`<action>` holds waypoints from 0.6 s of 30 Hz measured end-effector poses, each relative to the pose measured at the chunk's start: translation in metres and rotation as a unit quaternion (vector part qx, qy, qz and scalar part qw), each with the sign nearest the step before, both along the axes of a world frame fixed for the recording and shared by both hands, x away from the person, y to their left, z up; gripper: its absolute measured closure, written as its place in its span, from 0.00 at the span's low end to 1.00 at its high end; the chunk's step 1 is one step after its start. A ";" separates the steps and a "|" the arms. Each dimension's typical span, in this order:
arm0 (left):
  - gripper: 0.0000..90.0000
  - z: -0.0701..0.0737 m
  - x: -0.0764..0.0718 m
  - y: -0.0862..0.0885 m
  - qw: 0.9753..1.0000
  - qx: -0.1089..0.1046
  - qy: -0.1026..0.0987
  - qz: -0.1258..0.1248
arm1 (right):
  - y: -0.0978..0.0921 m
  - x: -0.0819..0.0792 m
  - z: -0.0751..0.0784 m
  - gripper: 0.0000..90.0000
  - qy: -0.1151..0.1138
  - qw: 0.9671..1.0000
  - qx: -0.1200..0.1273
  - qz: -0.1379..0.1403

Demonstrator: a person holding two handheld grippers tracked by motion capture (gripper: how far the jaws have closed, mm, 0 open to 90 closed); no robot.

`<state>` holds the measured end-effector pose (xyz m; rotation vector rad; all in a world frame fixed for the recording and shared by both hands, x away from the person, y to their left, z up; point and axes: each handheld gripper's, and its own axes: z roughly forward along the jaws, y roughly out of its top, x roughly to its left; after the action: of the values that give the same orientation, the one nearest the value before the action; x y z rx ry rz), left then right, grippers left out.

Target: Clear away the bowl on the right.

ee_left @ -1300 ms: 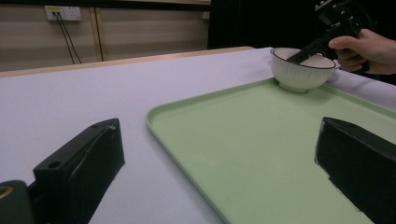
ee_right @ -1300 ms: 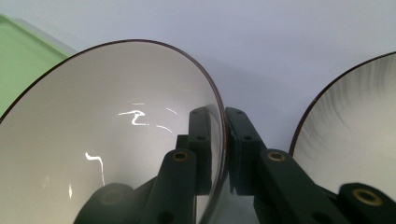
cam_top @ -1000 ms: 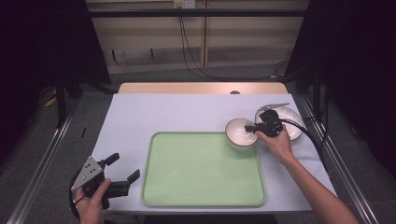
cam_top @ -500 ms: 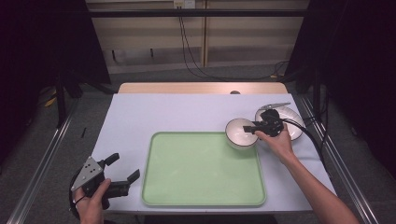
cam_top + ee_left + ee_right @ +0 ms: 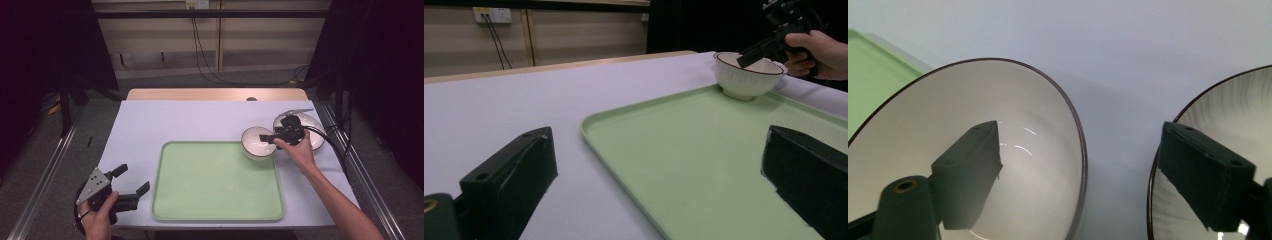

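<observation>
My right gripper [image 5: 1080, 165] was spread astride the bowl [image 5: 948, 150] rim — one jaw inside, one outside.

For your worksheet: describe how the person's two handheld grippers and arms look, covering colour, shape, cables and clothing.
Both grippers are black with two blocky jaws. The left gripper carries a grey three-cornered plate on top. A black cable trails from the right gripper. Forearms are bare, no sleeves visible.

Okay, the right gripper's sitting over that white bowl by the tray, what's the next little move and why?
Probably close the right gripper on the bowl rim. Its jaws are open and straddle the near wall: one inside the bowl, the other outside, over the plate beside it. Nothing is gripped yet. The bowl sits at the green tray corner, so a firm pinch should come before any lift.
</observation>
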<state>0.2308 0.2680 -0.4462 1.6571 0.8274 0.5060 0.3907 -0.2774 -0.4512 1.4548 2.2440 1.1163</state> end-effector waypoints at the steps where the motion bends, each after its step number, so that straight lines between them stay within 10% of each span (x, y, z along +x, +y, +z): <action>1: 0.02 0.000 0.000 0.000 1.000 0.001 -0.001 0.000 | 0.000 0.000 0.000 0.13 -0.001 1.000 0.000 0.000; 18: 0.02 0.000 0.000 0.000 1.000 0.001 -0.001 0.000 | -0.006 -0.005 0.008 0.03 -0.044 0.999 0.017 0.006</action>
<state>0.2306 0.2683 -0.4460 1.6586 0.8268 0.5087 0.3854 -0.2837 -0.4432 1.3798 2.1863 1.2035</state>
